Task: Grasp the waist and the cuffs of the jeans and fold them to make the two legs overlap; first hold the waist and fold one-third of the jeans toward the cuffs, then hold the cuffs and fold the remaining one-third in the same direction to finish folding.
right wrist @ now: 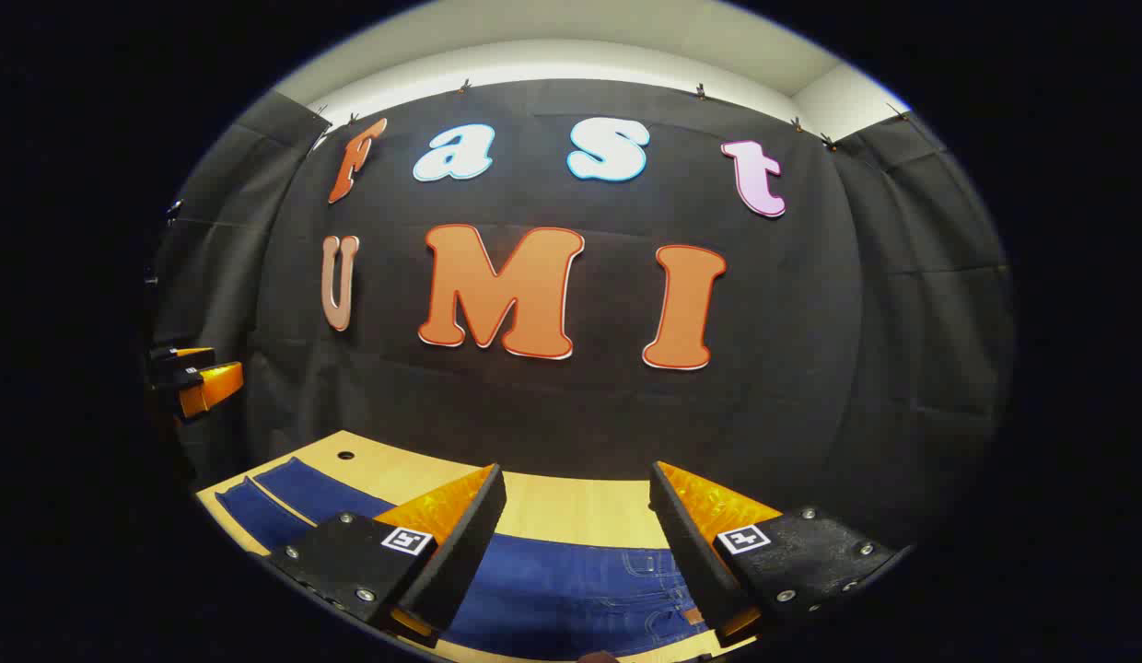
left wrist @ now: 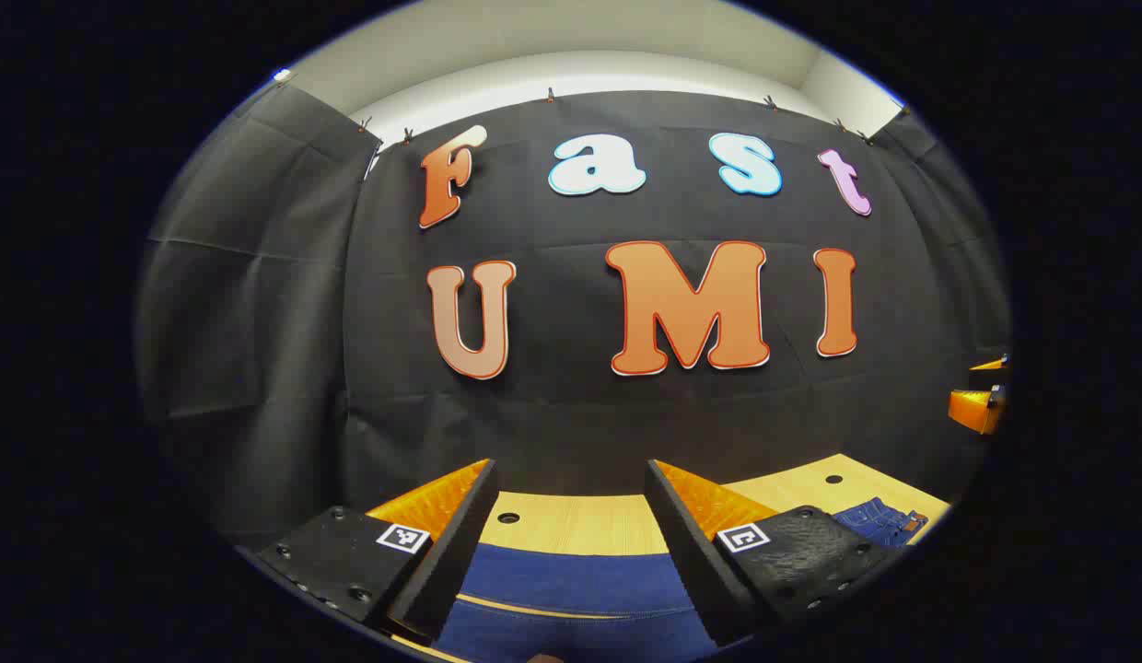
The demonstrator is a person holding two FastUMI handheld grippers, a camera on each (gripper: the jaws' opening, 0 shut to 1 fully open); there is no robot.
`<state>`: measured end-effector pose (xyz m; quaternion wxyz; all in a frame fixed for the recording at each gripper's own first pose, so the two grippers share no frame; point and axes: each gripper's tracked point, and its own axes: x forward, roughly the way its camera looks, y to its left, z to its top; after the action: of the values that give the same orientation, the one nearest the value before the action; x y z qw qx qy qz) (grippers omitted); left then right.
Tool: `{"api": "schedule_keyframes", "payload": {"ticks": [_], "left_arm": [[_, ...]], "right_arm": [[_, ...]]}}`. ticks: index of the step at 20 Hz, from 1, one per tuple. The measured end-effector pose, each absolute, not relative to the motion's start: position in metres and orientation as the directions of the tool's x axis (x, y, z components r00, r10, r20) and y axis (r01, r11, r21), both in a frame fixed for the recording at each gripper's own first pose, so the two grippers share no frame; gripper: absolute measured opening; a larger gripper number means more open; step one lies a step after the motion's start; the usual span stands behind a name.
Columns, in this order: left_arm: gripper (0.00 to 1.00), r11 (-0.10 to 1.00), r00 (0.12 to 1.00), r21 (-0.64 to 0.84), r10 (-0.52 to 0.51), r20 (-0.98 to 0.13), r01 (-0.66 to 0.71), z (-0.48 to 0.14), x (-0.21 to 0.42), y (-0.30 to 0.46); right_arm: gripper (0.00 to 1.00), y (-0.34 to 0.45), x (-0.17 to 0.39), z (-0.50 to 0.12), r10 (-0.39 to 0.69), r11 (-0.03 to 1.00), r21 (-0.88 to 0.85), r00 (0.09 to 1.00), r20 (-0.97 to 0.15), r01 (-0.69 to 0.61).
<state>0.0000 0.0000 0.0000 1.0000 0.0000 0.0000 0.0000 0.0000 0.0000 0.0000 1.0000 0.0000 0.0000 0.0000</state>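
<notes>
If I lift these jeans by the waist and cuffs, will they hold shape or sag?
The jeans lie flat and limp on the table, so they will likely sag between the grips. The waist, with its seams and pockets, looks thicker, probably heavier than the legs. Denim should not slip easily.

Both views face the wall over jeans (left wrist: 571, 589).

Dark blue jeans (right wrist: 553, 589) with tan stitching on a pale yellow wood-grain table (right wrist: 571, 511).
</notes>
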Motion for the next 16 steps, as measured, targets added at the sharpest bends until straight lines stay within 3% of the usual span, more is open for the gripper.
{"api": "schedule_keyframes", "payload": {"ticks": [13, 16], "left_arm": [[0.99, 0.998, 0.999, 0.041, -0.046, 0.026, 0.045, 0.007, -0.002, -0.025], [0.97, 0.999, 0.997, -0.016, -0.030, 0.075, 0.031, 0.006, 0.002, -0.026]], "right_arm": [[0.96, -0.009, 0.001, -0.009, -0.024, 1.000, 0.014, 1.000, -0.009, 0.024], [0.96, -0.002, 0.005, -0.010, -0.003, 0.999, 0.055, 1.000, 0.003, 0.003]]}}
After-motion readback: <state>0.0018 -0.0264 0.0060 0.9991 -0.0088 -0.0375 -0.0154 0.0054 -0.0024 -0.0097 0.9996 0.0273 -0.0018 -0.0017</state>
